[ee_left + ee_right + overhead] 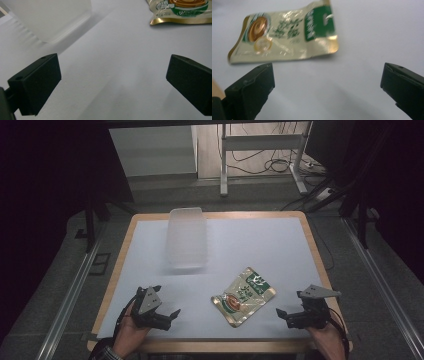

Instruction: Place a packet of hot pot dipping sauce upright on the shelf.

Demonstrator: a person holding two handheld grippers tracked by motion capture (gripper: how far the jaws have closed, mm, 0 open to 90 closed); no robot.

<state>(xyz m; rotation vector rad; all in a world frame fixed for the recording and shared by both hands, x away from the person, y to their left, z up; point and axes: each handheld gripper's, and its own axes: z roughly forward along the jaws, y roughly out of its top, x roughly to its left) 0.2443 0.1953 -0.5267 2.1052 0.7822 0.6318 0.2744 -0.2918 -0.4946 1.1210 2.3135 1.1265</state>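
From the high view we see a gold and green pouch [243, 296] lying flat on the white table [260, 245], near the front edge and between our two hands. A clear plastic container [187, 237] stands farther back, well apart from the pouch. The left gripper [167, 316] rests at the front left and the right gripper [287, 316] at the front right; both are empty and point inward to the pouch.

In the left gripper view, the jaws stand wide open with only bare table between them. The pouch [178, 11] is at the top right and the container [50, 18] at the top left.

In the right gripper view, the jaws are also wide open and hold nothing. The pouch [287, 33] lies just ahead of them, a little to the left.

We judge that the step in hand is the reach for the pouch, probably to put it into the container. To do it well, we should come low with the right gripper, aim at the near edge of the pouch, and close on it only when one jaw is under the foil, because a flat pouch slips easily.
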